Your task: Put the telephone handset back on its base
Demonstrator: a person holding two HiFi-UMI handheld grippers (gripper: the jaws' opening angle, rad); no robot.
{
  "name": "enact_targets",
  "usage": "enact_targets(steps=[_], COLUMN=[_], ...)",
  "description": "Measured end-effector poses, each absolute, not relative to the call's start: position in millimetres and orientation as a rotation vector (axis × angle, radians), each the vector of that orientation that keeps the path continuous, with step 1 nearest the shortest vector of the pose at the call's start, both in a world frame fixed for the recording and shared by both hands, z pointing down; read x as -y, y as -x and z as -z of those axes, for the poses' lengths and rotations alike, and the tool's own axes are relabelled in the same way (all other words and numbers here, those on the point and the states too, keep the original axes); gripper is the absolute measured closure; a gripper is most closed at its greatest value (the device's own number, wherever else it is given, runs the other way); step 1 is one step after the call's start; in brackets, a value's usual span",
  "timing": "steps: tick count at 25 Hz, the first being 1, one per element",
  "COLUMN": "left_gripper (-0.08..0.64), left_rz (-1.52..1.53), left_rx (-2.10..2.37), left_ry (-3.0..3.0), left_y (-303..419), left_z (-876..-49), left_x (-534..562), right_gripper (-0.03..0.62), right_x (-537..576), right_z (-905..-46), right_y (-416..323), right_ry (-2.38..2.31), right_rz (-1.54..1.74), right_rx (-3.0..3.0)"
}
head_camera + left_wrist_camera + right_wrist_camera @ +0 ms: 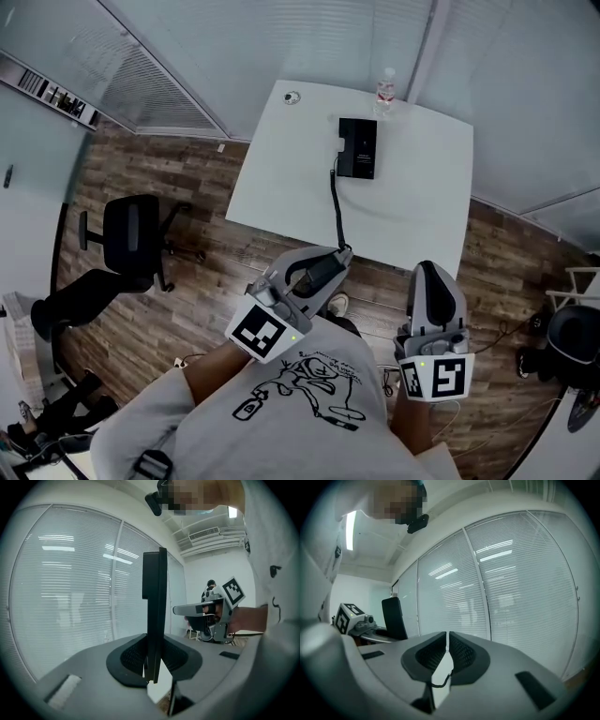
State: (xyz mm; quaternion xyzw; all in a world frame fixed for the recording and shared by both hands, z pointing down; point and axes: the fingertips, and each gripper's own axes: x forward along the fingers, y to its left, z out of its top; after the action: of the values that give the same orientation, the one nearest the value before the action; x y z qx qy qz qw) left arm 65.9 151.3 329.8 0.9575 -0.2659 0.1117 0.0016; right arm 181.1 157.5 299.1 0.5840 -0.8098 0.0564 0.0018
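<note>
The left gripper (325, 271) is clamped tight on a black telephone handset (154, 597), which stands upright between its jaws, held in the air in front of the person's chest and short of the table. The right gripper (447, 652) is level beside it, a little apart, its jaws drawn almost together with nothing between them. A black cord (335, 208) runs from the handset over the near edge of a white table (417, 192) to the black phone base (357, 147), which sits toward the table's far side. Behind the base, near the far edge, stands a clear water bottle (385, 92), and a small round object (293, 97) lies at the far left corner. The rest of the tabletop is bare white. A strip of wood-plank floor (187, 183) lies between the person and the table. A black office chair (131, 234) stands on that floor well to the left. Pale walls of glass with closed blinds (234, 37) close in the room behind the table on both sides. The person wears a white T-shirt (309, 412) with a black line drawing.
</note>
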Motion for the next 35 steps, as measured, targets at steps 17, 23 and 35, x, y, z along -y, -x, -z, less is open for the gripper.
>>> enact_targets(steps=[17, 23, 35], left_gripper=[0.486, 0.486, 0.486], left_rz=[-0.295, -0.319, -0.322], left_rx=[0.796, 0.734, 0.572], left_ry=[-2.959, -2.926, -2.86], left_y=[-44, -32, -22], left_z=[-343, -349, -378], left_x=[-26, 20, 73], right_gripper=[0.575, 0.575, 0.574], right_x=[-25, 22, 60], right_z=[-286, -278, -366], right_y=[-137, -115, -92], right_ry=[-1.715, -1.687, -1.58], right_rz=[-0.081, -0.059, -0.233], right_rx=[2.542, 2.54, 2.443])
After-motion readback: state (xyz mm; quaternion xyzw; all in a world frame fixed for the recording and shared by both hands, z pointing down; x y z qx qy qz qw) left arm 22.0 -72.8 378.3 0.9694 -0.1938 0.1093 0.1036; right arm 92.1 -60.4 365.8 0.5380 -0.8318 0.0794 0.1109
